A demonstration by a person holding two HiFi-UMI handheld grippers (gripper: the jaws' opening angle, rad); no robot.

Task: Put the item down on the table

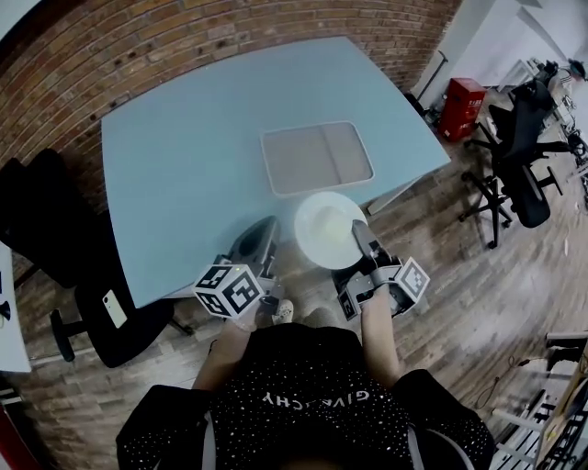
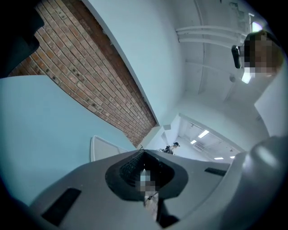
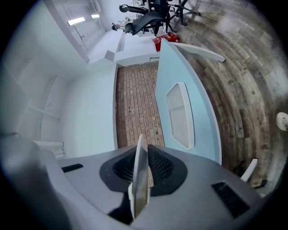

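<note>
Here, from the head view, a person stands at the near edge of a light blue table [image 1: 175, 174] with a gripper in each hand. The right gripper [image 1: 361, 237] pinches the right rim of a white plate [image 1: 326, 229], which is held over the table's near edge, partly above the wooden floor [image 1: 459, 275]. A pale tray [image 1: 317, 158] lies on the table just beyond the plate. The left gripper [image 1: 260, 237] hovers just left of the plate, apart from it.

In the left gripper view, the jaws are pressed together with nothing between them. The table, the tray's corner and a brick wall [image 2: 85, 76] lie ahead.

In the right gripper view, the jaws are clamped on the plate [image 3: 138, 188], which shows edge-on, upright between them. Past it stretch the table and tray, with a black office chair [image 3: 148, 13] far off.
</note>
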